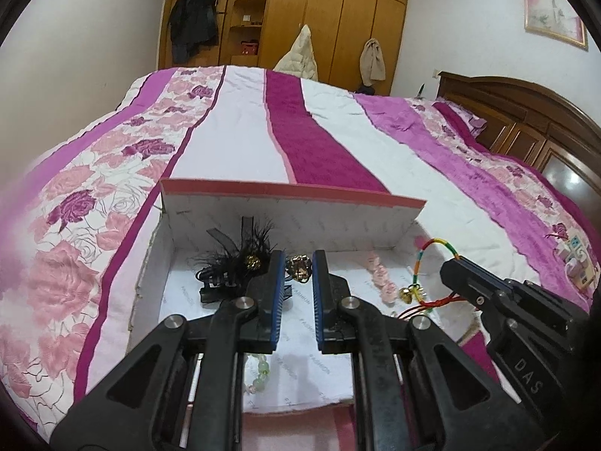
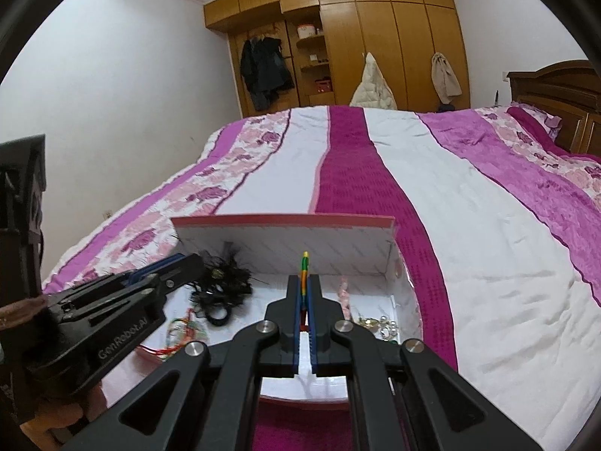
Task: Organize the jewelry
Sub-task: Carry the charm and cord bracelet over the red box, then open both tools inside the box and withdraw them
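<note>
Two grippers are held over the box (image 1: 285, 193): right gripper (image 2: 306, 282) clamped on the bracelet (image 1: 437, 250), left gripper (image 1: 296, 263) visibly parted, empty.

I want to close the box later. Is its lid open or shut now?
Open. The lid stands upright behind the box, and the black feather clip inside shows.

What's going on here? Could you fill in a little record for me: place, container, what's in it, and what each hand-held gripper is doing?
place: bed with a pink and purple bedspread
container: open box, lid standing up behind it
inside: black feather hair clip, gold ornament, pink flower string, green bead bracelet
left hand-held gripper: over the box, holding nothing
right hand-held gripper: shut on a colourful braided cord bracelet
</note>
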